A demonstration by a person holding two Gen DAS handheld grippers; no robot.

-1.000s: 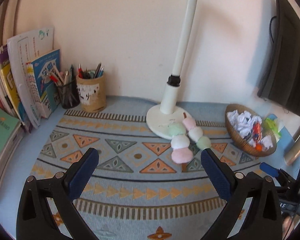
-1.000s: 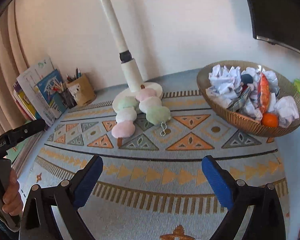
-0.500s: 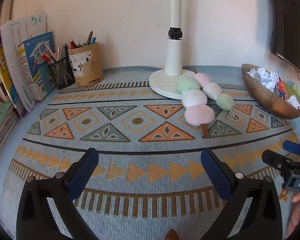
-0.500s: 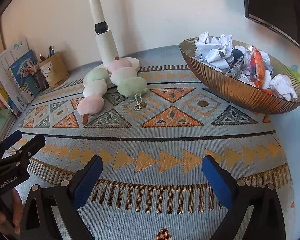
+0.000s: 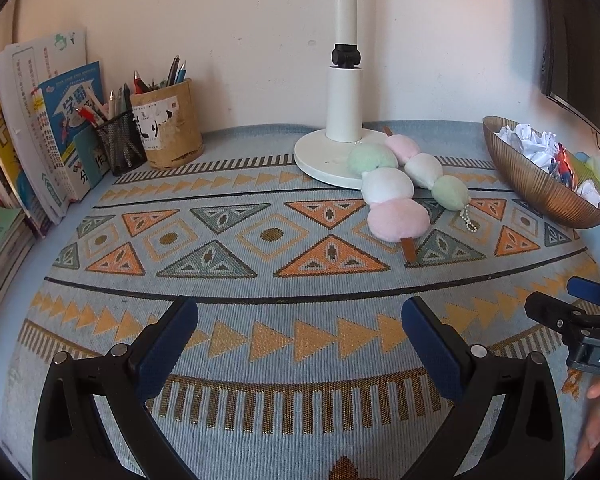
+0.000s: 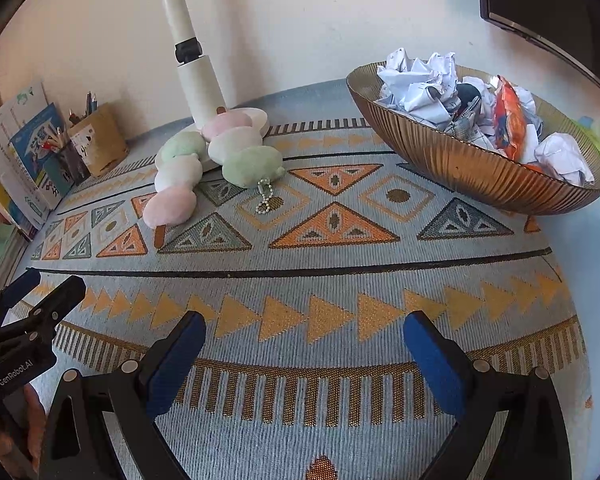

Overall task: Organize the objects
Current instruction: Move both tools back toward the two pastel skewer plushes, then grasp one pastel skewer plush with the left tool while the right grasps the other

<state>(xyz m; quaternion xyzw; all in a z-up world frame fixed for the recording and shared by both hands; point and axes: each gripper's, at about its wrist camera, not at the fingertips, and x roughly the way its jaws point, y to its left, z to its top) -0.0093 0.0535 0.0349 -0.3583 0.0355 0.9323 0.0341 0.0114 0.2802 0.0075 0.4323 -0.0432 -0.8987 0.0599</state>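
Two spread grippers held low over the near edge of a patterned mat, both holding nothing.

The left gripper (image 5: pixel 299 330) and the right gripper (image 6: pixel 304 336) hang side by side above the mat (image 5: pixel 260 320), each with its blue pads wide apart, pointing toward the wall. Ahead of them the mat lies bare through its middle bands. Farther on, two plush skewers (image 5: pixel 396 192) lie side by side, one end resting on the round lamp base (image 5: pixel 320 156), a bead chain (image 6: pixel 265 196) trailing from the green ball. To the right stands a ribbed bowl (image 6: pixel 460 160) heaped with crumpled paper (image 6: pixel 420 84). At the far left, a pen cup (image 5: pixel 168 128), a mesh holder (image 5: pixel 120 146) and leaning books (image 5: pixel 40 120) crowd the wall corner.
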